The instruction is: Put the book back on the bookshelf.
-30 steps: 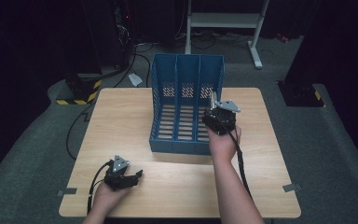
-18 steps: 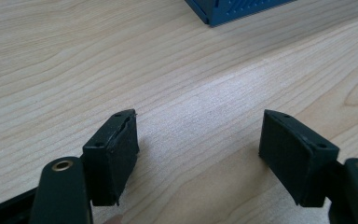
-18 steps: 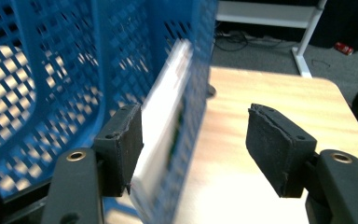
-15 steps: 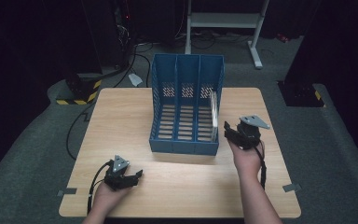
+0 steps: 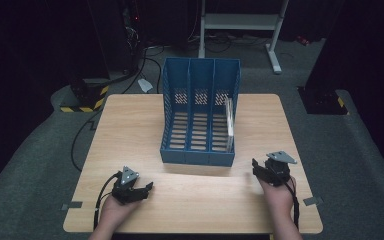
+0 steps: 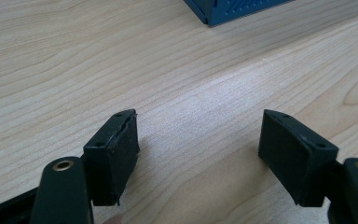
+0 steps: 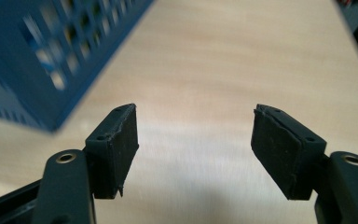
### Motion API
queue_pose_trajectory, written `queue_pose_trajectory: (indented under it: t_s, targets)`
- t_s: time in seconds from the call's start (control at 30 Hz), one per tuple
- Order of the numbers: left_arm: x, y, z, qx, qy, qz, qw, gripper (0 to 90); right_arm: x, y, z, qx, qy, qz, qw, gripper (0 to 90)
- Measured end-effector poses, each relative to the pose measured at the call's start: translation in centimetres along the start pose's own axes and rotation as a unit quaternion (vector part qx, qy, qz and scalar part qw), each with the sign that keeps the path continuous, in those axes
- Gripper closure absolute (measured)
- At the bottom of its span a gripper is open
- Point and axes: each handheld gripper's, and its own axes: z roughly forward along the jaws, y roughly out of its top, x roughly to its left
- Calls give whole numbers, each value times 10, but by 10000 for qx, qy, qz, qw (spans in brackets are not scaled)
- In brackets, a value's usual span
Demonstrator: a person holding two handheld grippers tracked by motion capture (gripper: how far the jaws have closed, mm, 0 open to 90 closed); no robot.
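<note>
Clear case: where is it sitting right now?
In the high view, the clear case stands on edge in the rightmost compartment of the blue file rack, against its right wall, at the table's middle.

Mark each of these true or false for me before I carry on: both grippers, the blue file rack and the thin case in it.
1. The right gripper is open and holds nothing. True.
2. The left gripper grips the blue file rack. False: it is open over bare table, apart from the rack.
3. A thin clear case stands in the rack's rightmost slot. True.
4. The rack lies tipped on its side. False: it stands upright on the table.
5. The case sits in the middle slot. False: it is in the rightmost one.
</note>
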Motion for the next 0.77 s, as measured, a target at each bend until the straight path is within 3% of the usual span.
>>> queue_pose_trajectory:
  t_s: [0.03,0.17,0.2,0.33,0.5,0.77]
  targets:
    - [0,0,0,-4,8,22,10000,284,-3,-13,2,143,-17,60,9999,312]
    - [0,0,0,-7,0,17,10000,284,-7,-25,2,294,-98,101,9995,312]
    - [0,0,0,-5,-9,28,10000,284,-9,-29,1,486,-112,151,9986,307]
    - [0,1,0,14,-23,72,10000,284,-10,-31,0,512,-48,223,9984,301]
    - [0,2,3,-12,-87,84,9999,283,-5,-32,-2,514,140,40,9986,299]
    - [0,2,3,-10,-84,115,9999,283,-4,-32,-1,518,121,71,9986,300]
